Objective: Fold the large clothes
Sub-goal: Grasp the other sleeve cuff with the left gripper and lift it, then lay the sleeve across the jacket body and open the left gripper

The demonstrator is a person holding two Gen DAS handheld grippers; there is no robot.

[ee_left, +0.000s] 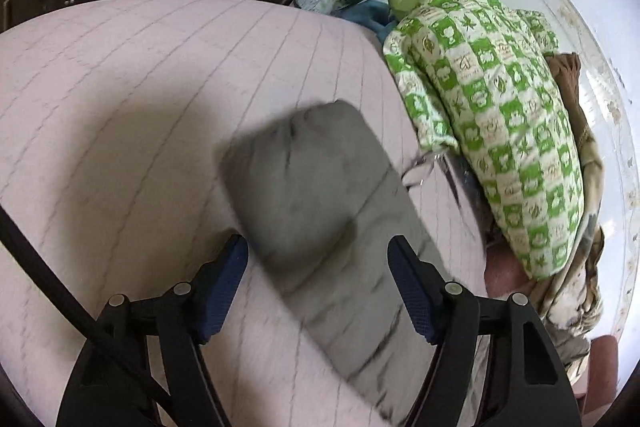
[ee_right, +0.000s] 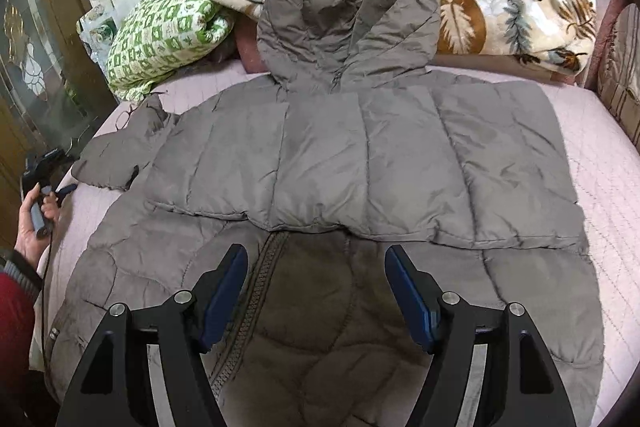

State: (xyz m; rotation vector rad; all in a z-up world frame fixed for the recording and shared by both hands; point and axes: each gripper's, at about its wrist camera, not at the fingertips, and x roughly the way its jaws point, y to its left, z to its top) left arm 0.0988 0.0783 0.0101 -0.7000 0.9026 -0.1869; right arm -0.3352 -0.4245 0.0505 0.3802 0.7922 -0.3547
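1. Grey quilted fabric: the hooded puffer jacket [ee_right: 360,163] lies spread on the pink quilted bed [ee_right: 600,167], hood toward the piled bedding. Its lower part is already doubled up over the body, and the zip side lies directly beneath the right tool [ee_right: 316,291].

2. Right tool: jaws spread, both blue pads clear of the cloth, nothing pinched. It hangs above the near middle of the jacket, pitched forward and down.

3. Left tool [ee_left: 318,279]: jaws spread, pads not pressing on anything. The left sleeve [ee_left: 320,211] lies ahead of and partly between its fingers, blurred in the left wrist view. Whether the cloth touches a pad cannot be told.

4. The person's left hand [ee_right: 38,215] shows at the far left of the right tool's view, wrapped round the handle, a cable trailing below it and a red sleeve [ee_right: 16,307] behind.

5. Judgement on the step in hand: the loose sleeve off to the left of the right tool appears next to come across the body.

6. To do it well: take the sleeve near its cuff, pinch both layers fully before lifting, and carry it flat across so that the padding does not bunch.

7. The right tool would serve best by pinning the jacket's middle, so the folded hem does not slide on the smooth bed cover.

8. Risk: slick shell fabric may slip from a shallow pinch.

9. Beyond the left tool, a green patterned quilt [ee_left: 500,131] lies well apart from the sleeve; no obstruction.
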